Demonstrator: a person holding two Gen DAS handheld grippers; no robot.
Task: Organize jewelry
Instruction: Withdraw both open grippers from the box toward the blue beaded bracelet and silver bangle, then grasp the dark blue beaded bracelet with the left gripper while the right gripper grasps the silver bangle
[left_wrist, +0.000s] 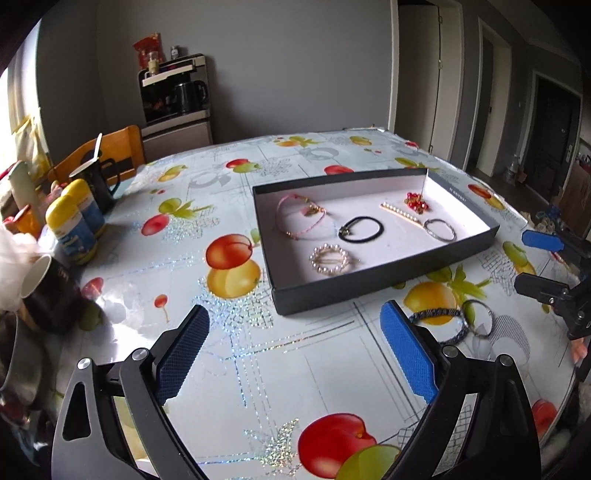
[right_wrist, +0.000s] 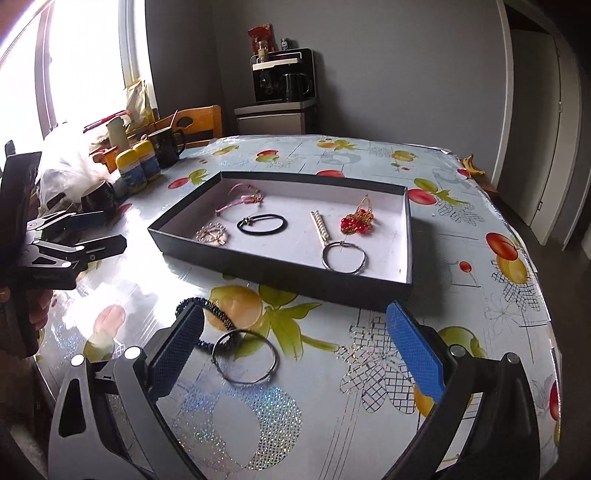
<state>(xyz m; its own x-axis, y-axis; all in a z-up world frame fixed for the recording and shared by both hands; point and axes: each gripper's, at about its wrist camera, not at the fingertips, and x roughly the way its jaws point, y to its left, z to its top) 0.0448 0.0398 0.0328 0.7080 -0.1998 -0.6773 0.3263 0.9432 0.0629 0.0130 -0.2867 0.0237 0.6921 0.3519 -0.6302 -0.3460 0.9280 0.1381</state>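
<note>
A shallow black box (left_wrist: 369, 284) (right_wrist: 280, 277) with a white inside lies on the fruit-print tablecloth. It holds a pink cord bracelet (left_wrist: 295, 218), a black hair tie (left_wrist: 361, 229) (right_wrist: 262, 224), a pearl ring clip (left_wrist: 330, 259), a pearl bar clip (left_wrist: 400, 213), red bead earrings (left_wrist: 416, 202) (right_wrist: 356, 221) and a silver bangle (left_wrist: 439, 229) (right_wrist: 343, 257). On the table in front of the box lie a dark beaded bracelet (left_wrist: 448, 325) (right_wrist: 218, 315) and a thin silver bangle (left_wrist: 480, 317) (right_wrist: 245, 356). My left gripper (left_wrist: 295, 350) is open and empty. My right gripper (right_wrist: 295, 354) is open, above those two loose pieces.
Two yellow-capped bottles (left_wrist: 75, 221), black mugs (left_wrist: 98, 181) and clutter stand at the table's left. A wooden chair (left_wrist: 110, 151) is behind them. A banana (right_wrist: 472, 164) lies at the far right edge. The table edge runs close on the right (right_wrist: 546, 332).
</note>
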